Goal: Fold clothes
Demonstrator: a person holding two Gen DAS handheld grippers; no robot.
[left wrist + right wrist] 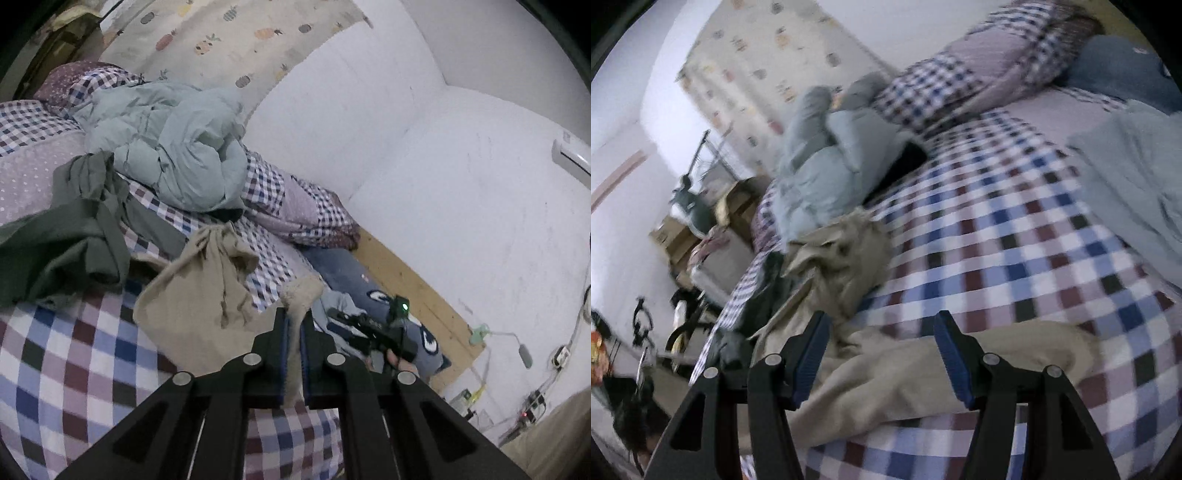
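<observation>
The left tool [293,314] is closed down to a narrow slit, and an edge of the beige garment [199,295] is pinched between its blue pads [283,354]. The pinched edge stands up as a frayed tip above the fingertips, and the rest of the cloth hangs away to the left in a loose, bunched fold, lifted partly clear of the bed [59,369].

The right tool [882,321] is held wide apart, with nothing gripped. Its fingers hover just over another stretch of the beige garment [886,376], which lies flat across the checked sheet below them; whether the pads touch the cloth cannot be told. In the left wrist view this right tool [373,328] is seen beyond the pinched edge, low over the bed.

Little of the task is judged done. No folded piece is seen in either view. The beige garment is only being picked up and spread, with one edge caught and a second hold not yet taken. A green garment [74,236] lies crumpled on the bed just beyond it, untouched. A pale blue quilt [166,147] is heaped farther back near the wall, and another pale blue cloth [1137,192] lies at the right of the bed. A second grip, a flattening and the folds themselves appear still to be made, and then the green garment.
</observation>
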